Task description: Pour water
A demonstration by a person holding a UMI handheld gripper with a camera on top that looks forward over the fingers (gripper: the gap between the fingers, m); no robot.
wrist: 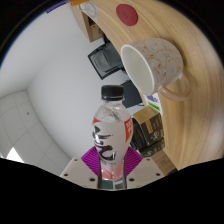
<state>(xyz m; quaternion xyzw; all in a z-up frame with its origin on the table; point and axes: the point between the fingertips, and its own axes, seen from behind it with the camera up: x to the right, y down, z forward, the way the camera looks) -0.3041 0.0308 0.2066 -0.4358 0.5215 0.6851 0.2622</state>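
between the fingers of the gripper sits a clear water bottle, black cap on top, red and white label round its middle, and both magenta pads look pressed against its sides, so the tongs are pinching the bottle, not spread. the whole view is rolled over: the wooden table runs up one side rather than lying flat below, which tells me the gripper is tipped well over with the bottle in it. just beyond the bottle's cap, near but apart from it, stands a speckled cream mug with its mouth open toward us and a handle on the far side. further along the table there's a round red coaster, and off the table's edge a dark chair over a pale floor.

my read: we're at the approach to the pour, bottle lifted and carried toward the mug, tilt under way. one snag, though: that cap appears to be on, so no water can leave until it's off. i can't see any water moving.

next move, as i judge it, calls for bringing the bottle's neck over the mug's rim, then rolling the wrist further, slowly, keeping the squeeze firm so the slick plastic doesn't slide.
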